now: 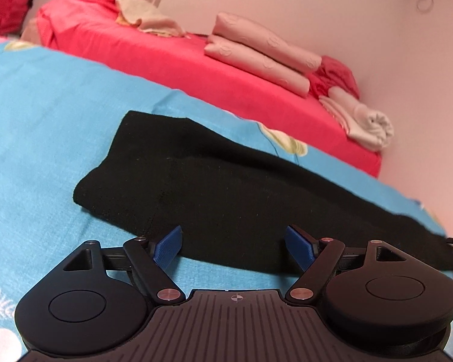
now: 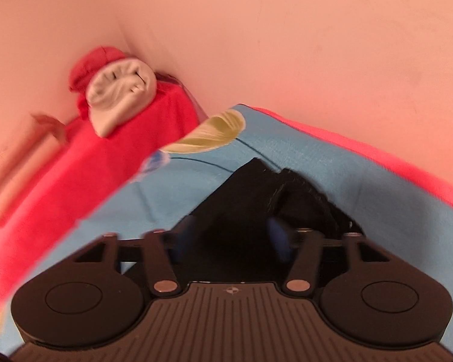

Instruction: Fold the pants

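Black pants (image 1: 211, 181) lie folded into a long strip on a blue flowered sheet (image 1: 45, 105). My left gripper (image 1: 234, 244) stands open at the strip's near edge, with its blue pads (image 1: 169, 246) on either side of the cloth edge and not pressing it. The right wrist view is blurred by motion. There, my right gripper (image 2: 233, 233) has one end of the pants (image 2: 250, 187) bunched between its narrowed blue pads (image 2: 279, 235), and black cloth fills the gap. That end rumples upward above the blue sheet (image 2: 317, 157).
A red-covered bed (image 1: 166, 57) runs behind the blue sheet. On it are folded pink cloths (image 1: 256, 51), a rolled pale towel (image 1: 368, 123) and a beige heap (image 1: 148, 18). A pink wall (image 1: 377, 30) closes the far side. The same towel roll (image 2: 120, 96) shows at the corner.
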The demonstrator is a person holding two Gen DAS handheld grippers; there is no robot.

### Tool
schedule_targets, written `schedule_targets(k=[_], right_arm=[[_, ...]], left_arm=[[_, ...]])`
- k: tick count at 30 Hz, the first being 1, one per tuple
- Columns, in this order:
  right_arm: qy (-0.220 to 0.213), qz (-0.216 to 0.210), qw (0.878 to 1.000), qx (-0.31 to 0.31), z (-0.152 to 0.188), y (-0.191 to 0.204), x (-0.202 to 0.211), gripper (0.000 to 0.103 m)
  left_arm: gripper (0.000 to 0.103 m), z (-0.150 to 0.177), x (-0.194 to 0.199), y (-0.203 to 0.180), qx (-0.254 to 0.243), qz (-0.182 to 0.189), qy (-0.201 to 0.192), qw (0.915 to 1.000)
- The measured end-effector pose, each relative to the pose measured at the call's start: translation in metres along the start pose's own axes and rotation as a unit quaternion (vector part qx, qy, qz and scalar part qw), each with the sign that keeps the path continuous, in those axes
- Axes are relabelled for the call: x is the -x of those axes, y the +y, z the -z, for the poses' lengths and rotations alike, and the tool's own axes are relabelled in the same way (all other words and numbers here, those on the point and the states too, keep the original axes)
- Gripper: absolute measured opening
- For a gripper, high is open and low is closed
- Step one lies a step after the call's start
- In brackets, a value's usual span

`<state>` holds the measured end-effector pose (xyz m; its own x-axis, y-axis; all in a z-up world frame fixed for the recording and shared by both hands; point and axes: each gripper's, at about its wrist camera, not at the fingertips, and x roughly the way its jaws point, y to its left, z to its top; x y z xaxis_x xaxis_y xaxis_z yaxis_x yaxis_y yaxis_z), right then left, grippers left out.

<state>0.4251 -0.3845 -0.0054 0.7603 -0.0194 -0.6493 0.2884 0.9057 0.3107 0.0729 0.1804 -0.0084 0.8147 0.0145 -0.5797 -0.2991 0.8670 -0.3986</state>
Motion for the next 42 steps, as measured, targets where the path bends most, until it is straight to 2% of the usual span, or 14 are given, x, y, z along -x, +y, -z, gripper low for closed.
schedule_targets(k=[1,3,8,11,15,18,23,26,28,30,32,36,39,42], right_arm=[[-0.006,0.022,0.999,0.03,0.006,0.001,-0.004,0.022],[-0.022,0.022,0.997,0.07,0.01,0.004,-0.001,0.01],[-0.082,-0.028,0.995,0.047,-0.013,0.006,0.043,0.009],[-0.099,-0.045,0.993,0.033,-0.027,0.005,0.039,0.01],[-0.006,0.013,0.999,0.036,-0.017,0.001,-0.022,0.028],[-0.028,0.009,1.0,0.01,-0.011,-0.008,-0.01,0.059],[0.0,0.048,0.999,0.002,-0.019,-0.007,0.026,0.06],[0.001,0.015,0.999,0.044,-0.007,0.024,0.061,0.063],[0.006,-0.032,0.994,0.103,0.009,0.064,0.083,0.064],[0.024,-0.11,0.978,0.176,0.036,0.12,0.102,0.065],[0.042,-0.196,0.946,0.256,0.071,0.183,0.122,0.065],[0.074,-0.338,0.848,0.402,0.161,0.303,0.156,0.068],[0.082,-0.389,0.78,0.483,0.228,0.377,0.168,0.068],[0.072,-0.403,0.734,0.541,0.284,0.434,0.166,0.068]], left_arm=[[0.103,0.001,-0.001,-0.001,-0.006,-0.003,0.0,1.0],[0.103,0.001,-0.002,-0.001,-0.011,-0.004,0.0,0.9999],[0.103,0.002,-0.003,0.002,-0.006,0.001,-0.001,1.0],[0.103,0.004,-0.003,0.0,-0.013,-0.003,-0.002,0.9999],[0.103,0.006,-0.003,-0.003,-0.024,-0.008,-0.002,0.9997],[0.103,0.006,-0.003,-0.004,-0.028,-0.01,-0.001,0.9996],[0.103,0.003,0.002,-0.005,-0.029,-0.015,0.003,0.9995],[0.103,0.0,0.006,-0.002,-0.024,-0.025,0.011,0.9993],[0.103,-0.003,0.01,0.003,-0.017,-0.042,0.014,0.9989],[0.103,-0.008,0.014,0.012,-0.005,-0.052,0.016,0.9985],[0.103,-0.014,0.024,0.023,0.012,-0.052,0.002,0.9986],[0.103,-0.023,0.037,0.046,0.038,-0.062,-0.017,0.9972],[0.103,-0.026,0.031,0.06,0.055,-0.076,0.001,0.9956],[0.103,-0.027,0.023,0.072,0.075,-0.084,0.023,0.9934]])
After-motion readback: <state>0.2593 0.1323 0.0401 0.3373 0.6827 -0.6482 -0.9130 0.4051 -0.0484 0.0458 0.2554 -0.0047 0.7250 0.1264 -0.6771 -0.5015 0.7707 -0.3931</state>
